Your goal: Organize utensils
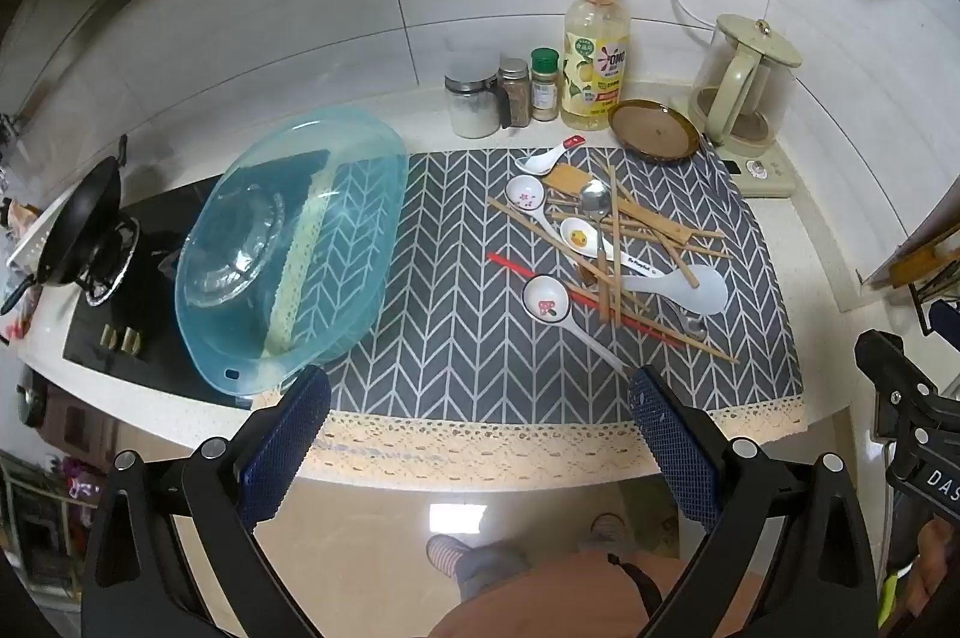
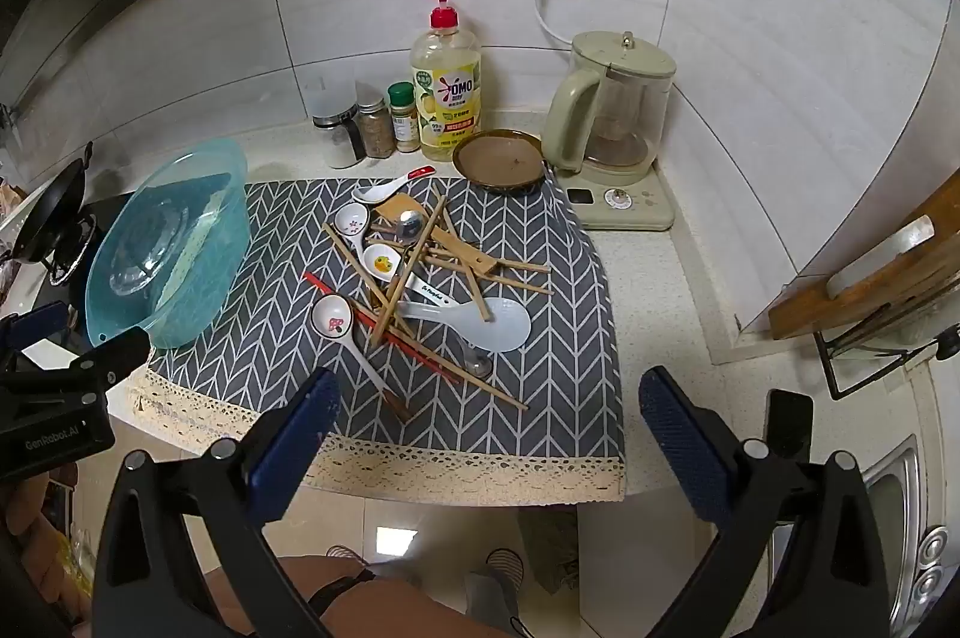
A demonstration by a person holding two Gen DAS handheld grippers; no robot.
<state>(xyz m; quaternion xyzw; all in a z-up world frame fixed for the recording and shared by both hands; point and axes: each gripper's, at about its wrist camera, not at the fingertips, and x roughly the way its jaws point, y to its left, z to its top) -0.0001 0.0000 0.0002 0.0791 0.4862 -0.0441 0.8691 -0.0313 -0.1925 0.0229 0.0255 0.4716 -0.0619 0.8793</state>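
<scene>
A tangled pile of utensils (image 1: 612,248) (image 2: 420,290) lies on a grey chevron mat (image 1: 456,314) (image 2: 558,338): wooden chopsticks, red chopsticks, white ceramic spoons, a metal spoon and a pale rice paddle (image 1: 699,290) (image 2: 495,323). A blue see-through plastic basin (image 1: 288,242) (image 2: 165,242) rests tilted on the mat's left end with a glass bowl inside. My left gripper (image 1: 480,401) hovers open over the counter's front edge, short of the pile, nothing between its fingers. My right gripper (image 2: 489,407) is open too, above the mat's lace hem, empty.
Along the back wall stand spice jars (image 1: 510,95), a yellow dish-soap bottle (image 1: 594,56) (image 2: 447,92), a brown plate (image 1: 654,128) (image 2: 501,158) and a cream kettle (image 1: 744,80) (image 2: 612,110). A black wok (image 1: 84,224) sits on the stove at left. A sink (image 2: 900,506) is at right.
</scene>
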